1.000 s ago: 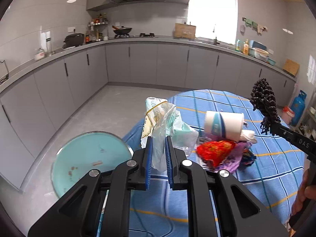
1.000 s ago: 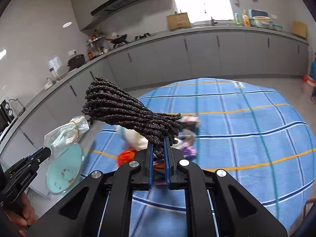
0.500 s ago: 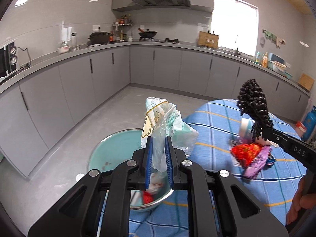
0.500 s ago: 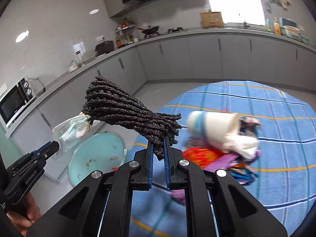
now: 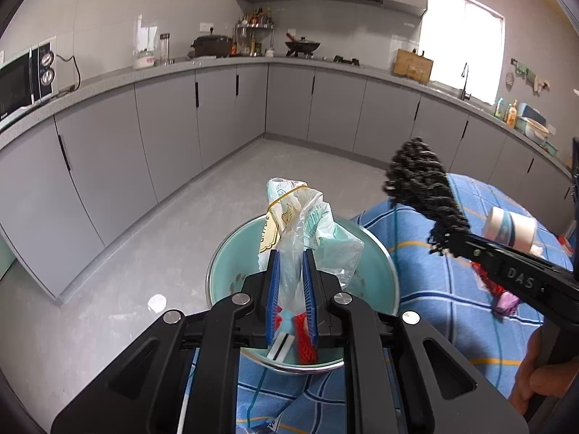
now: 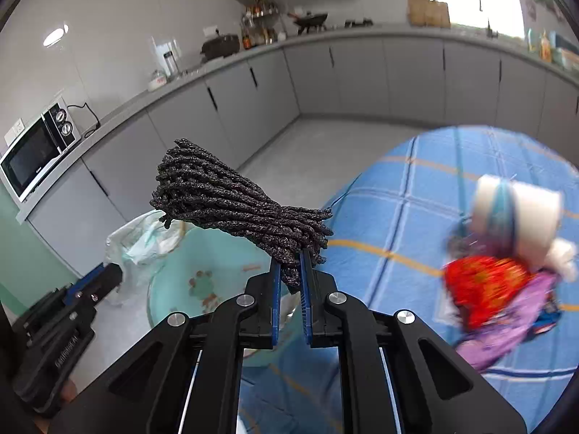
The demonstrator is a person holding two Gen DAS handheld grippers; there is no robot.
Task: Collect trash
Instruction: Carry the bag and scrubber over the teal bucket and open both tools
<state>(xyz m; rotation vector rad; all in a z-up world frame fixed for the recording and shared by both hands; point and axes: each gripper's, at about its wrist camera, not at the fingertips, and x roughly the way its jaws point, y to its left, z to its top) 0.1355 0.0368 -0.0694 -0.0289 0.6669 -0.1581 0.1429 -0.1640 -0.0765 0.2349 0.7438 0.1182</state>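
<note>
Item, left gripper (image 5: 291,271): closed on a crumpled clear plastic bag (image 5: 300,224) bound with a yellow rubber band, held directly above the teal basin (image 5: 376,249). The basin stands at the edge of the table with the blue checked cloth (image 5: 434,289) and already holds red and white scraps.

Item, right gripper (image 6: 289,271): clamped on a bundle of dark braided cord (image 6: 231,202), hanging over the basin's near rim, beside the bag.

Item, trash not yet collected: a white and blue paper cup (image 6: 514,213) lying on its side, a red wrapper (image 6: 485,282) and a purple wrapper (image 6: 506,332), heaped together on the cloth, well apart from the basin.

Step in hand, as judged: dropping both pieces into the basin. Done well, each gripper sits squarely over the bowl's middle before its jaws part. The bag is light and may cling to the pads or drift, so release it low. The cord is floppy; its trailing end could catch the rim, so clear the rim first.

Pose: both grippers tilt downward toward the basin, side by side; a hand (image 5: 542,376) grips the right handle at the lower right of the left view.
</note>
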